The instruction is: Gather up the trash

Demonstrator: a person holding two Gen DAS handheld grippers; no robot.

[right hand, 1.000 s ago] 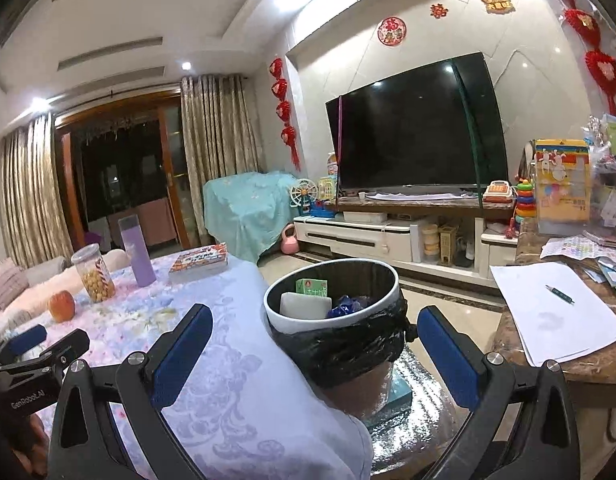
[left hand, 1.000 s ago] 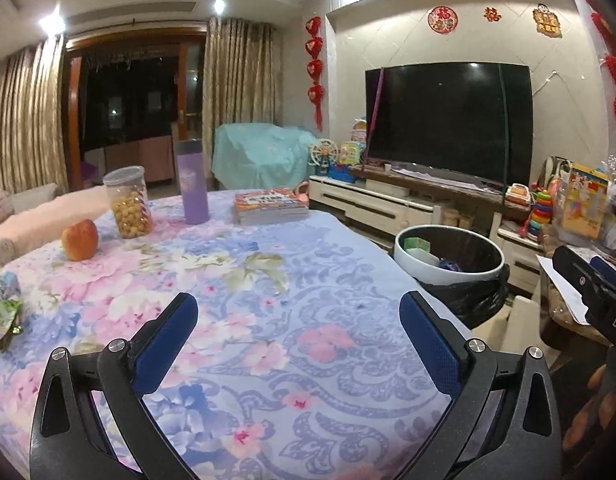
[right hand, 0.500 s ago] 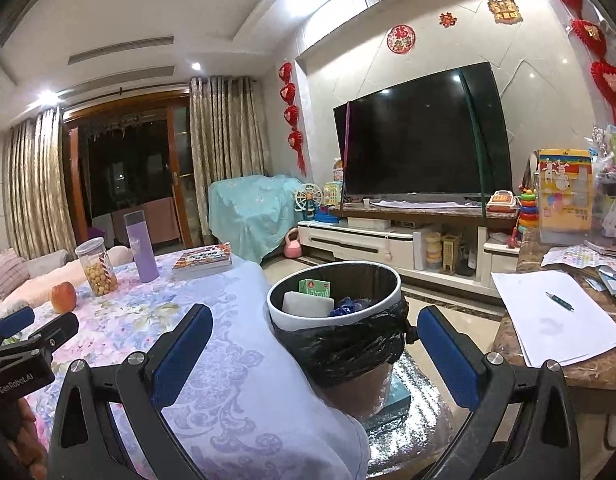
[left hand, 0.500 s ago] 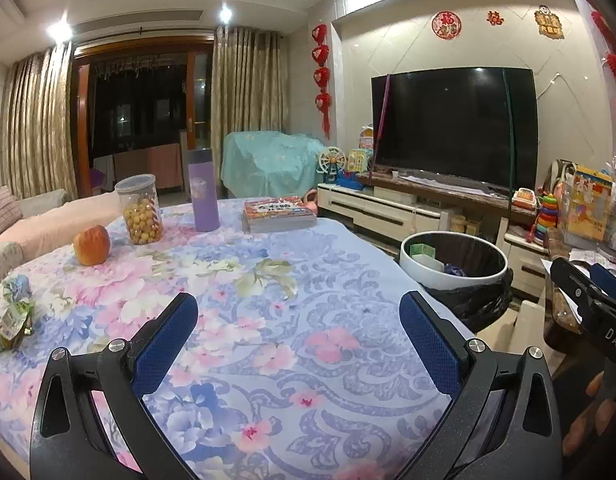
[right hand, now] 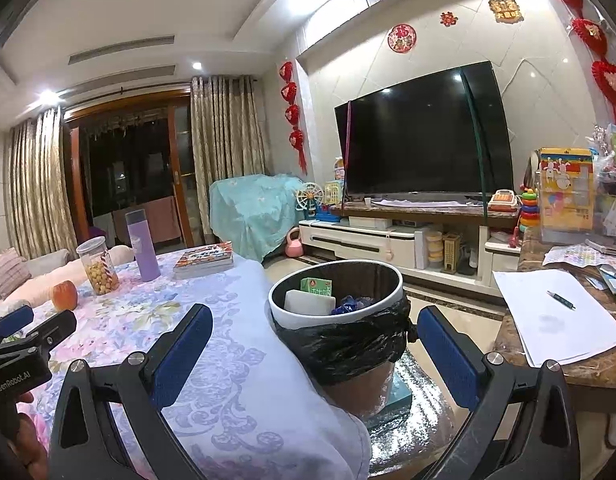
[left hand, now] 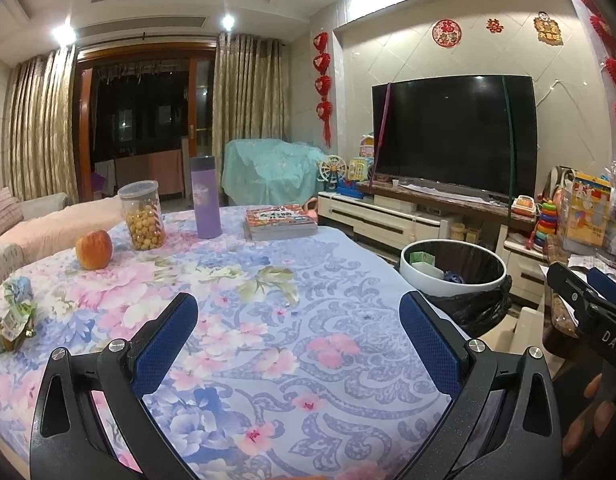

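Observation:
A crumpled green wrapper (left hand: 10, 320) lies at the left edge of the flowered tablecloth (left hand: 268, 320). Off the table's right end stands a white-rimmed bin (left hand: 454, 270) lined with a black bag; the right wrist view shows the bin (right hand: 336, 312) holding a green carton (right hand: 317, 289), a white box and blue scraps. My left gripper (left hand: 298, 344) hovers open over the cloth, with nothing between its fingers. My right gripper (right hand: 314, 356) is open too, just short of the bin, empty. Each gripper appears at the edge of the other's view.
At the table's far end are an apple (left hand: 94, 249), a jar of yellow snacks (left hand: 143, 220), a purple bottle (left hand: 206, 196) and a stack of books (left hand: 282, 222). A TV (left hand: 454, 136) on a low cabinet lies beyond. A side table with paper and pen (right hand: 556, 320) is right.
Both cameras have tilted up and drawn slightly back, so the table and bin sit lower in view. Both grippers stay open and empty.

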